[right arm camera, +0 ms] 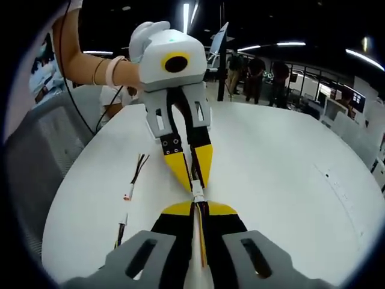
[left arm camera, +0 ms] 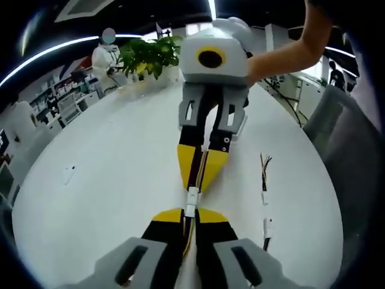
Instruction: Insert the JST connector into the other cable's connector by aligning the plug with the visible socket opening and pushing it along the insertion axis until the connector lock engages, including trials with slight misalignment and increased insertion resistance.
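My left gripper (left arm camera: 189, 215) rises from the bottom of the left gripper view, shut on a thin cable with yellow and dark wires. The cable ends in a small white JST connector (left arm camera: 190, 200) just past the yellow tips. My right gripper (left arm camera: 198, 182) faces it from above, shut on the other cable. In the right gripper view the right gripper (right arm camera: 199, 208) is at the bottom and the left gripper (right arm camera: 194, 180) comes down from above. The white connectors (right arm camera: 198, 192) meet end to end between the two pairs of tips. I cannot tell whether they are latched.
A spare cable (left arm camera: 264, 198) (right arm camera: 128, 195) with white connectors and loose wire ends lies on the round white table (left arm camera: 102, 174) (right arm camera: 289, 168). A potted plant (left arm camera: 150, 54) stands at the far edge. Grey chairs (left arm camera: 352, 138) (right arm camera: 36, 156) stand alongside the table. People (right arm camera: 252, 75) stand behind it.
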Tool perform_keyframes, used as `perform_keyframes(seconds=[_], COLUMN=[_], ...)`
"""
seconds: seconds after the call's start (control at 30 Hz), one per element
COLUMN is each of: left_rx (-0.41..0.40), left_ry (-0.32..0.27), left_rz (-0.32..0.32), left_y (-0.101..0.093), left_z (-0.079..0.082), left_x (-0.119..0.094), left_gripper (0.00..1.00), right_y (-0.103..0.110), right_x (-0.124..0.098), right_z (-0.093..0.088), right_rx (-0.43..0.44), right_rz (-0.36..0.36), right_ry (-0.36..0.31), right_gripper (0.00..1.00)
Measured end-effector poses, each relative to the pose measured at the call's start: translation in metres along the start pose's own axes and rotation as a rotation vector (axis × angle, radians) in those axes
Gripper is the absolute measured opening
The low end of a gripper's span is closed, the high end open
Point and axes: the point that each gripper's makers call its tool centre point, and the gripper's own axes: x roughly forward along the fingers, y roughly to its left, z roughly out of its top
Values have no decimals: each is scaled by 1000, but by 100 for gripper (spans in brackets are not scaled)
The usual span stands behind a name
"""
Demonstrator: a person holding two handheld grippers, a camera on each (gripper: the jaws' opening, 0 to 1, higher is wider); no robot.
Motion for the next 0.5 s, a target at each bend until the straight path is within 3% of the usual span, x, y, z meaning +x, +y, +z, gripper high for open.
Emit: perform_keyframes(seconds=[0.5], left_rx=[-9], left_ry=[39], left_rz=[-19], left_y=[-5], left_z=[-14], left_x=[12], left_gripper=[0], right_y=[5], right_x=[8], right_z=[-15], right_rx=[22], right_rz=[-1], right_ry=[34], right_gripper=[3])
